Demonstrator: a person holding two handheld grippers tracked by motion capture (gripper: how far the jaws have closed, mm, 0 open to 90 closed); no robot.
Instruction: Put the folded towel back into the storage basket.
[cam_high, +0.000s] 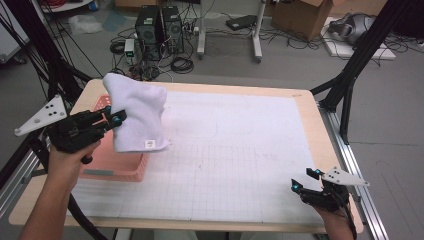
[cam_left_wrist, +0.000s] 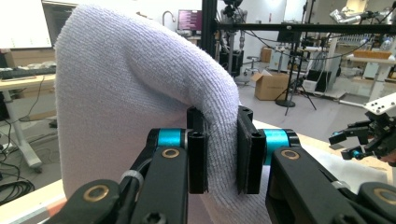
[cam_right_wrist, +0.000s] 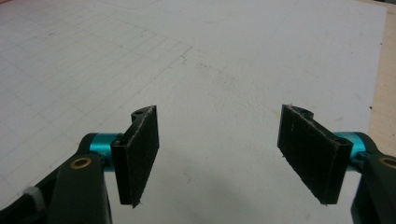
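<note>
Towel (cam_high: 136, 114) pinched by left gripper (cam_high: 116, 119), hiding pink basket (cam_high: 120, 172) interior, prob.

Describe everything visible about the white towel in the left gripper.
The white towel is soft, ribbed terry cloth, with a small square tag near its lower edge. It hangs draped in folds, lifted over the pink basket at the table's left side. The left gripper pinches a fold between its black fingers; nothing else grips it.

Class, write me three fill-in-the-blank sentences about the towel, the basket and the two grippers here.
1. The left gripper is shut on a white ____.
2. The towel hangs above a ____ basket.
3. The right gripper has its jaws ____, with nothing between them.

Missing words: towel; pink; open
</note>
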